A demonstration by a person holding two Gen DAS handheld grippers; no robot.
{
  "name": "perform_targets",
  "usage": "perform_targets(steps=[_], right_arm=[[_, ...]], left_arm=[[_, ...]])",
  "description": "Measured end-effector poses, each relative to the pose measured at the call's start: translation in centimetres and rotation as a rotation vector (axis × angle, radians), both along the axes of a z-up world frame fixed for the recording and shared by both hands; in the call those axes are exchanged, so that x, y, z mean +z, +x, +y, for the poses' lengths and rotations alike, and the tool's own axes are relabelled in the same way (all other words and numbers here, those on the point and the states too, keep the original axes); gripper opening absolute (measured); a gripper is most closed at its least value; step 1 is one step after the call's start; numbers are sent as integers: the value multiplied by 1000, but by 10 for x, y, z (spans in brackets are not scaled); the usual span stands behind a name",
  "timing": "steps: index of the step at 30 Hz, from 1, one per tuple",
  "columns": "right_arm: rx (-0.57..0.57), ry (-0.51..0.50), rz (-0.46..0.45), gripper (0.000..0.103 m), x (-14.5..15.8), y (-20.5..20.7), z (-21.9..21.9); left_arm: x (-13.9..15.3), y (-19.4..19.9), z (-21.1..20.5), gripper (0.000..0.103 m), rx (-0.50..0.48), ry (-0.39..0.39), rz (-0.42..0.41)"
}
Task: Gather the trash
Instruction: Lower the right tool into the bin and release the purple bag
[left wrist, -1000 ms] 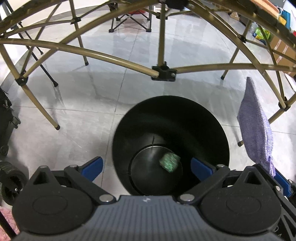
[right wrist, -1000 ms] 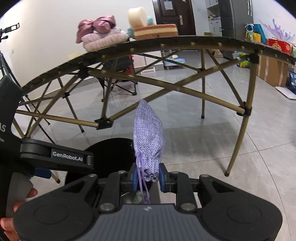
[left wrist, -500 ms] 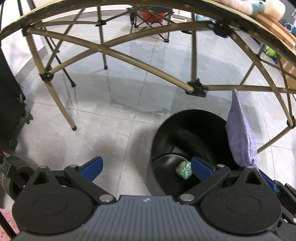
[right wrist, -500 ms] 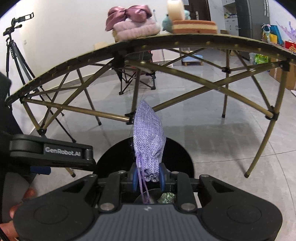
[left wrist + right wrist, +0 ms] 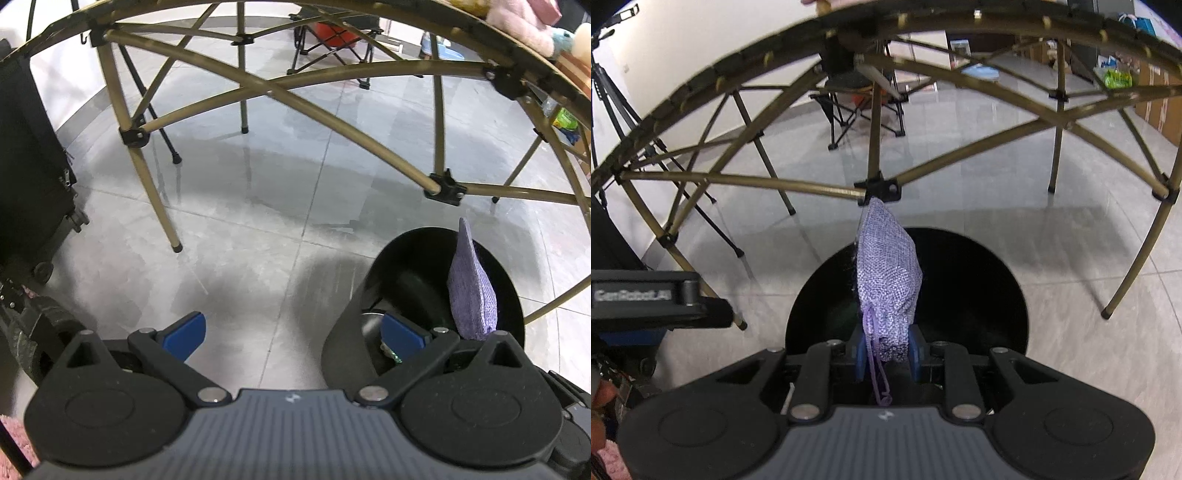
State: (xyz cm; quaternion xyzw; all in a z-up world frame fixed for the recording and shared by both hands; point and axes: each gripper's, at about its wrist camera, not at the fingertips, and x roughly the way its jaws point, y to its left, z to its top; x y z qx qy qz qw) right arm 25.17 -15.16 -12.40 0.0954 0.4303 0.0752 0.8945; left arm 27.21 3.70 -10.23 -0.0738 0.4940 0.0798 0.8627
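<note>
A small purple woven drawstring pouch (image 5: 888,273) is pinched at its tied end by my right gripper (image 5: 886,354), which is shut on it. The pouch hangs right over the mouth of a round black trash bin (image 5: 982,291) on the floor. In the left wrist view the same pouch (image 5: 472,291) stands over the bin (image 5: 347,332) at the lower right, and a bit of green crumpled trash (image 5: 391,354) shows at the bin's bottom. My left gripper (image 5: 295,330) is open with nothing between its blue fingertips (image 5: 186,330), above bare floor to the bin's left.
A folding table's olive metal frame (image 5: 332,114) arches over the bin, its legs standing around it. A black wheeled case (image 5: 29,162) stands at the left. A folding chair (image 5: 860,107) and a tripod (image 5: 613,92) are farther back on the grey tiled floor.
My right gripper carried the pouch forward and down over the bin's opening. My left gripper drew off to the left, so the bin slid from its centre to its lower right.
</note>
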Motion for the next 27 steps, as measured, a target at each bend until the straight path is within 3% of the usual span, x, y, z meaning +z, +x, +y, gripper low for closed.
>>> perform_targets(steps=[13,15,19,20,27], right_arm=[[6,-29,89,24,-21,14,18],[2,-30,110,34,-24,17,19],[-13,-62,135,95,-29,22,22],[-13,-69,134,101,-29,22,22],[-10,-92,149,103,-32,21,21]], left_arm=[[-19,-2,32,103,47,10,37],[-19,-2,35,103,48,10,37],[-19,-3,37,103,54,7,38],[-19,-2,37,103,54,7,38],[-18,-3,35,103,42,15,32]])
